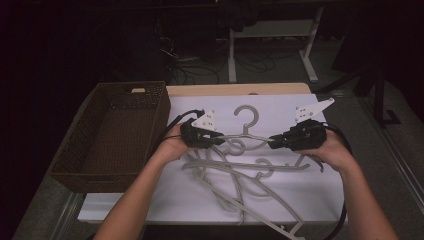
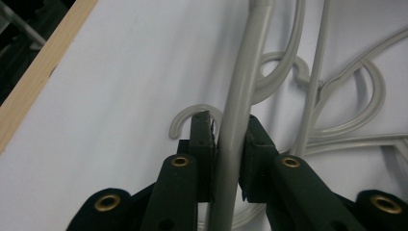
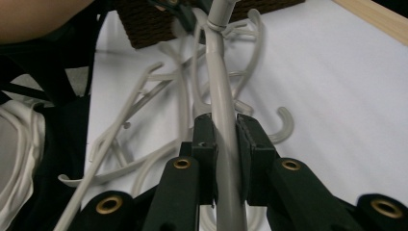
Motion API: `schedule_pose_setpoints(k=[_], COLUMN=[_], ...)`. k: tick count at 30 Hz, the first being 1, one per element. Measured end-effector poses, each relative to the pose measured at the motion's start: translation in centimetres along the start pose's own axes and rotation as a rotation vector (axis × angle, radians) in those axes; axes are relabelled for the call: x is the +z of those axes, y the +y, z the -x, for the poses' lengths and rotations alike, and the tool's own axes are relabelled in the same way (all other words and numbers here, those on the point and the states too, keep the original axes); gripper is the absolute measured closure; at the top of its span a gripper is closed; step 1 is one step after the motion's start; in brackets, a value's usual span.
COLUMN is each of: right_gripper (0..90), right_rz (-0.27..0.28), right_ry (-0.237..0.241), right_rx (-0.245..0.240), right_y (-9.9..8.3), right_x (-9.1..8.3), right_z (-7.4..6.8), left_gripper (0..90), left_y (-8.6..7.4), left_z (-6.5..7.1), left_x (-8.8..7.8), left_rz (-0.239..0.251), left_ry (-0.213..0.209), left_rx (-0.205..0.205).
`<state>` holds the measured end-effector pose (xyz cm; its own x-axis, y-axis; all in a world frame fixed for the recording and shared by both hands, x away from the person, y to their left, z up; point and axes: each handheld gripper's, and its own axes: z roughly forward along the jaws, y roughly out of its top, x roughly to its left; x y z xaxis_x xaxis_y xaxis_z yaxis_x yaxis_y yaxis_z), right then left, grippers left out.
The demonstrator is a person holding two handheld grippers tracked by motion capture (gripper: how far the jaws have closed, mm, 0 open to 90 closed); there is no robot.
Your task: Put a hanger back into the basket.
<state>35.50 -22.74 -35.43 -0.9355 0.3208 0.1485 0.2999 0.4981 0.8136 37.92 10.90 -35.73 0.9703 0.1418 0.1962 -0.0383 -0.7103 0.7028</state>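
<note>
A grey plastic hanger [image 1: 247, 114] is held above the white sheet [image 1: 310, 195], its hook pointing to the far side. My left gripper [image 1: 220, 140] is shut on the hanger's left arm; in the left gripper view both pads of that gripper [image 2: 226, 126] press on the grey bar [image 2: 243, 82]. My right gripper [image 1: 272, 142] is shut on the right arm, and the right gripper view shows the bar [image 3: 217, 82] clamped between the jaws of that gripper [image 3: 222, 124]. Several more grey hangers [image 1: 235, 175] lie tangled on the sheet below and nearer the person.
A dark woven basket [image 1: 162, 112] stands at the left of the sheet, with nothing visible inside. A wooden table edge [image 1: 240, 89] runs along the far side. Cables trail from both grippers. Table legs and wires stand on the dark floor beyond.
</note>
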Motion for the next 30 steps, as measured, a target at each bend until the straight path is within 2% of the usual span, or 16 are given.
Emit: schedule_pose_setpoints(k=[5,10,15,17,21,26,28,30], right_gripper=[75.0,68.7,53.2,42.7,27.8,15.3,12.9,9.3], right_rz=[-0.014,-0.016,-0.015,-0.015,-0.015,-0.003,0.007,0.018], right_ry=[-0.025,-0.055,-0.084,-0.096,-0.151,-0.181,-0.2,-0.21], right_rx=[-0.016,-0.022,0.008,0.027,0.044,0.064,0.065,0.071], right_y=[0.4,0.7,0.6,0.6,0.9,1.2,1.3,1.3], right_x=[0.0,0.3,0.7,0.9,1.3,1.0,0.7,0.4], right_z=[0.7,1.4,1.8,1.9,1.9,1.9,1.8,1.8], left_gripper=[80.5,81.5,81.8,81.8,81.8,81.8,81.7,81.8], left_y=[0.3,1.0,1.3,1.4,1.3,1.3,1.4,1.5], left_z=[-0.2,-0.1,0.2,0.4,0.5,0.5,0.6,0.6], left_x=[-0.5,-1.2,-1.7,-2.1,-3.2,-4.7,-5.7,-6.6], left_rz=[0.007,0.001,-0.023,-0.044,-0.053,-0.076,-0.087,-0.092], left_ry=[0.01,0.015,0.015,0.023,0.047,0.07,0.097,0.104], left_rx=[0.01,-0.006,-0.026,-0.03,-0.073,-0.103,-0.137,-0.159])
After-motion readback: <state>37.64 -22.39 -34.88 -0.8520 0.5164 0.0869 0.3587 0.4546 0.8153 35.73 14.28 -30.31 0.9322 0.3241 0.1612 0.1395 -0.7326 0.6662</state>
